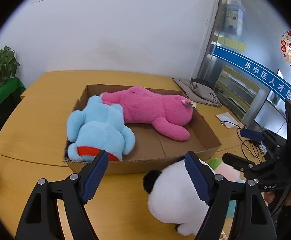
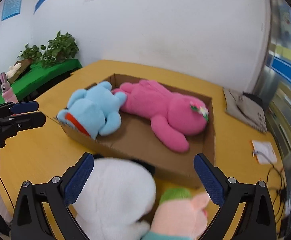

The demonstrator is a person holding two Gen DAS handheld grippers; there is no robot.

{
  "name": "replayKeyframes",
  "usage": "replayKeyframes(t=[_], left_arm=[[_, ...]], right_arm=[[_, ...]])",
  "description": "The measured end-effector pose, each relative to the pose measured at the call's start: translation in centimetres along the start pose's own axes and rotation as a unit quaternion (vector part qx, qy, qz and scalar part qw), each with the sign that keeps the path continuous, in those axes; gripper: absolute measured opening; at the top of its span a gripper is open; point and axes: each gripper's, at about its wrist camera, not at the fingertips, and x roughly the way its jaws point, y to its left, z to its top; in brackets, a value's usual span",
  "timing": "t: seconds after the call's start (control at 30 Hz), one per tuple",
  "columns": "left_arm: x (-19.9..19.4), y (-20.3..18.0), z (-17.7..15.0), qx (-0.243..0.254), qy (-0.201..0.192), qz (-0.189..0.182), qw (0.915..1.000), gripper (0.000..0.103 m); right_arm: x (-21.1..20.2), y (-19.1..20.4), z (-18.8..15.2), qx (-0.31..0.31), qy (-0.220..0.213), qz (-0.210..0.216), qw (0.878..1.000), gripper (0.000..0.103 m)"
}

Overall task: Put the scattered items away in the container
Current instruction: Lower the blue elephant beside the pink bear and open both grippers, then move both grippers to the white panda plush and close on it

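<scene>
Both grippers tilt downward over the yellow table [image 1: 35, 120], jaws spread and empty. The left gripper [image 1: 147, 177] hangs above the panda plush [image 1: 173, 198]; the right gripper [image 2: 144, 178] stands over the panda and a pink-and-green plush [image 2: 182, 210], both outside the cardboard box [image 2: 175, 172]. "DAS" marks the right gripper's body. Farther off, the blue plush [image 1: 99, 128] and pink plush [image 1: 151, 108] lie inside the box.

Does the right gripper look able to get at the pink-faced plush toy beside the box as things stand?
Probably yes. The right gripper is open, and the pink-faced plush toy lies just below it on the table, outside the cardboard box. Only the white panda plush crowds one side.
</scene>
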Motion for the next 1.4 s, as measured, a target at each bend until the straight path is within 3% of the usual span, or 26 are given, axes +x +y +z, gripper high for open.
replayKeyframes(t=[0.33,0.77,1.4], left_arm=[[1.0,-3.4,-1.9,0.002,0.023,-0.012,0.9997,0.079],[3.1,-3.8,-2.0,-0.02,0.045,-0.037,0.9981,0.079],[3.9,-2.8,-2.4,-0.02,0.056,-0.028,0.9979,0.079]], right_arm=[[-1.8,-1.9,-1.9,0.016,-0.011,-0.014,1.0,0.102],[-1.3,-3.9,-2.3,0.016,-0.013,-0.012,1.0,0.102],[0.1,-3.7,-3.9,0.01,0.002,0.006,1.0,0.102]])
